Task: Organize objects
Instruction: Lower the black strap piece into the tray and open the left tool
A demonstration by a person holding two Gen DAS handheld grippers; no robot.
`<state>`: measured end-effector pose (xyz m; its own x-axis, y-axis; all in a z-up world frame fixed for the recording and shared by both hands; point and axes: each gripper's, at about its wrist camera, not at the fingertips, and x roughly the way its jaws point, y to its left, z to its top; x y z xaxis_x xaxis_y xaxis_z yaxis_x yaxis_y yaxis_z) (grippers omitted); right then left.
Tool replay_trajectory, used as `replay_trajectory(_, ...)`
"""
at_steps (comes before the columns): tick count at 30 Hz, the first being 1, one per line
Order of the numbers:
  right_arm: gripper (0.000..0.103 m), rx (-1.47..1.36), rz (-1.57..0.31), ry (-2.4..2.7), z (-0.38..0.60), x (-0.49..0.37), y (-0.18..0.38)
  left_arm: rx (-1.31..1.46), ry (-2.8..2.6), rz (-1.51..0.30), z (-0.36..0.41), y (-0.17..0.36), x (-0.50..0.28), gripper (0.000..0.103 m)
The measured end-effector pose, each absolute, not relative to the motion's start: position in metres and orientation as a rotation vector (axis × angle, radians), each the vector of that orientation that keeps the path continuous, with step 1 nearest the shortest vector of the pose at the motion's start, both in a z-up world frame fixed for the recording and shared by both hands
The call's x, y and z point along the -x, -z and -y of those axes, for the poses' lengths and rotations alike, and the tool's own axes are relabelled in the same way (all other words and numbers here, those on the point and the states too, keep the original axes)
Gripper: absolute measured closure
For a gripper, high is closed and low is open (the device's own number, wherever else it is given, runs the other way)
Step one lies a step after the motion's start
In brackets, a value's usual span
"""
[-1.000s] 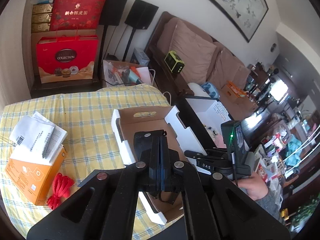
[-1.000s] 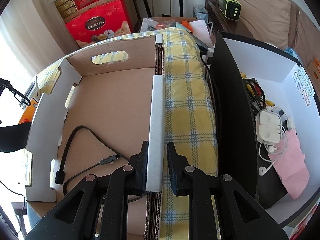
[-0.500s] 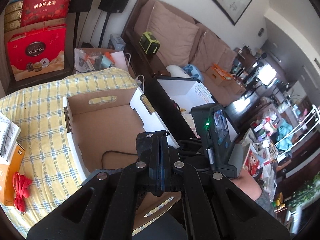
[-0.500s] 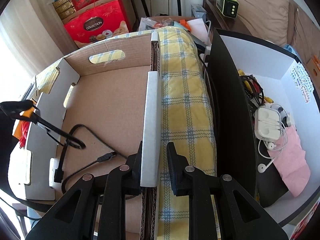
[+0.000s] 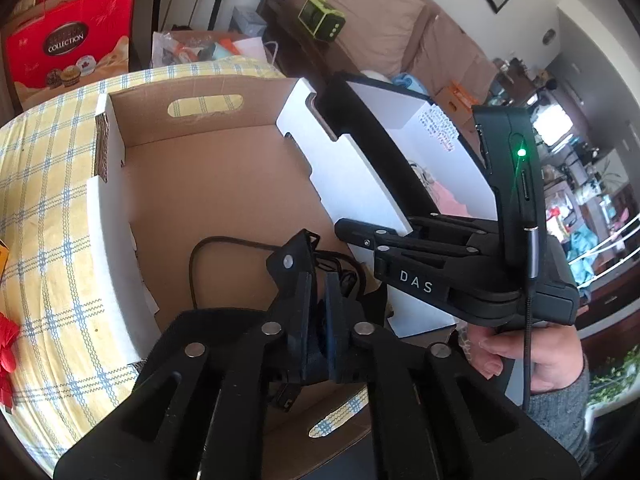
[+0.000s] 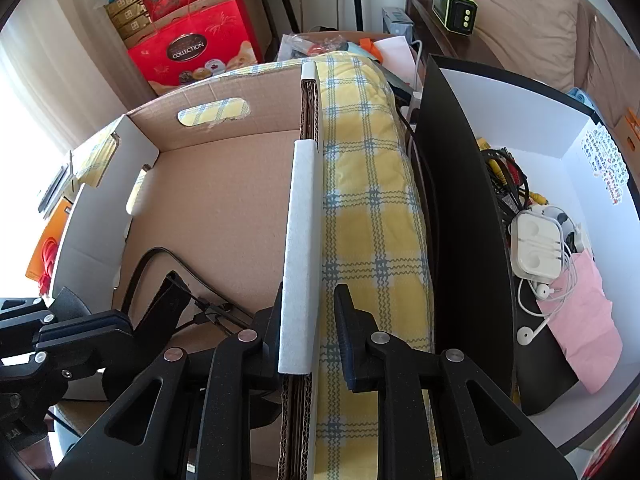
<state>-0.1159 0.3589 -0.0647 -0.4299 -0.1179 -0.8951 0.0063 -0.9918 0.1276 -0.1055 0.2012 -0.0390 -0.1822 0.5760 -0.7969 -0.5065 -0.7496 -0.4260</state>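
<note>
An open cardboard box point(image 5: 208, 184) sits on the yellow checked tablecloth point(image 5: 44, 216). A black cable point(image 5: 200, 252) lies on its floor; it also shows in the right wrist view point(image 6: 148, 264). My left gripper point(image 5: 316, 280) is low inside the box with its jaws nearly closed on a black object with a thin strap hanging off it; the cable lies just beyond. My right gripper point(image 6: 308, 320) straddles the box's right wall point(image 6: 302, 240), fingers close on either side. The right gripper also shows in the left wrist view point(image 5: 376, 236), on that wall.
A black-and-white box point(image 6: 560, 208) to the right holds earphones, cables and a pink cloth. An orange box point(image 6: 44, 240) and a red cord point(image 5: 6, 356) lie left of the cardboard box. Red gift boxes point(image 6: 192, 52) and a sofa point(image 5: 380, 28) stand behind.
My left gripper has come down from above the table into the cardboard box, close to the black cable. My right gripper has stayed on the box's right wall.
</note>
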Motion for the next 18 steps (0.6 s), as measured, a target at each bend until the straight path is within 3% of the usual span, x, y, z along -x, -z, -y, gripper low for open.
replay_trajectory(2,0.084,-1.635,0.161,2.591,-0.359,0.116,0.065,1.384,-1.991,0.121,-0.194,0.035,0.107,0.061)
replay_trajectory(3,0.084,-1.635,0.16,2.591,-0.359,0.116,0.065,1.374,-1.989,0.149,-0.189,0.031,0.108,0.056)
replay_trajectory(8,0.083,-1.636,0.159,2.591,-0.359,0.116,0.065,1.313,-1.999,0.218,-0.168,0.004,0.109,0.046)
replay_trajectory(15,0.083,-1.638,0.157,2.59,-0.36,0.115,0.065,1.264,-2.08,0.24,-0.131,-0.019,0.11,0.043)
replay_trajectory(18,0.083,-1.637,0.158,2.59,-0.36,0.115,0.065,1.271,-2.149,0.203,-0.114,-0.017,0.111,0.033)
